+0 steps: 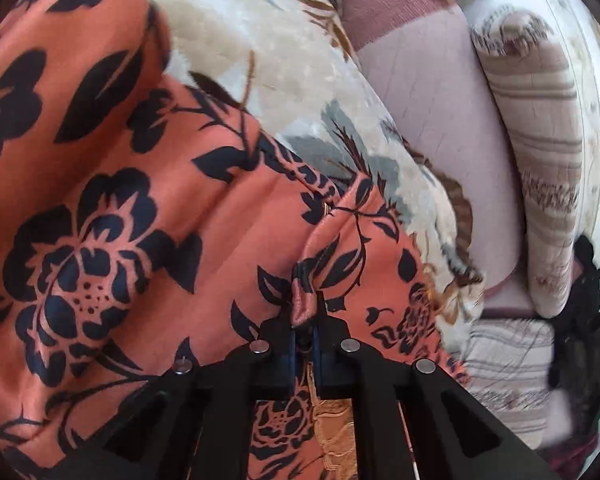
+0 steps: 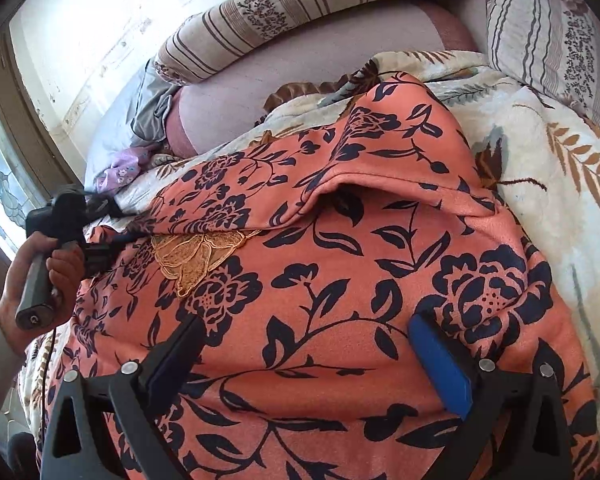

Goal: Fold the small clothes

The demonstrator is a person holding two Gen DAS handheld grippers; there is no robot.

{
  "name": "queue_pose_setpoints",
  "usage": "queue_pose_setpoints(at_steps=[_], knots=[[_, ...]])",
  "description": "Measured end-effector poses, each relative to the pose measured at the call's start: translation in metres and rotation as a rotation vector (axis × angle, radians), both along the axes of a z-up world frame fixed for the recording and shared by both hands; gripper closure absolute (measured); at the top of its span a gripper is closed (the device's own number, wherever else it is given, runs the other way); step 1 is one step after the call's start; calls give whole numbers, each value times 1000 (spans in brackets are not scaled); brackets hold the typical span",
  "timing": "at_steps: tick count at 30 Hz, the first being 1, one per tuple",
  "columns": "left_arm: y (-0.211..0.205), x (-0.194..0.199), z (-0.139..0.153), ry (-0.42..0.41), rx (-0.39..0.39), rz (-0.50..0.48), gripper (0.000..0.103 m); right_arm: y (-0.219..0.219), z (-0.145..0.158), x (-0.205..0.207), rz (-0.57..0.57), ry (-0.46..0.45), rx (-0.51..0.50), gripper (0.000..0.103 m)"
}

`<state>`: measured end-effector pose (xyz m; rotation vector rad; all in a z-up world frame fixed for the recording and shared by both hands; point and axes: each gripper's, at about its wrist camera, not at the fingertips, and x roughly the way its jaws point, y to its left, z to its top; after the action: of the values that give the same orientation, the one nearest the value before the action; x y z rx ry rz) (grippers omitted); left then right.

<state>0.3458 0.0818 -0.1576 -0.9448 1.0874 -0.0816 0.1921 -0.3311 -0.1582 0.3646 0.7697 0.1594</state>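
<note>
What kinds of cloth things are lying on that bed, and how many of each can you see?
Counted in the right wrist view:
Orange floral garment: 1
Cream leaf-print blanket: 1
Striped pillows: 2
Grey cloth: 1
Lilac cloth: 1
Total: 6
The left gripper pinches the garment; the right gripper is open.

Our left gripper (image 1: 305, 320) has its jaws closed tight, our left hand (image 2: 40, 276) wrapped round its handle at the left. Our right gripper (image 2: 306, 344) holds its jaws spread wide.
</note>
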Motion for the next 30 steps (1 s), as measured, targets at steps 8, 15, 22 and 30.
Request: queue_pose_setpoints(at_steps=[8, 15, 22, 30], knots=[[-48, -109, 122, -408, 358, -72, 96, -1, 3, 1, 2, 11, 11, 0], [-15, -106, 9, -121, 307, -59, 94, -35, 48, -1, -8, 25, 217, 1], [-21, -99, 19, -168, 374, -112, 96, -111, 59, 84, -178, 125, 192, 2], [-34, -91, 61, -362, 581, -195, 96, -118, 19, 139, -126, 236, 166, 6]])
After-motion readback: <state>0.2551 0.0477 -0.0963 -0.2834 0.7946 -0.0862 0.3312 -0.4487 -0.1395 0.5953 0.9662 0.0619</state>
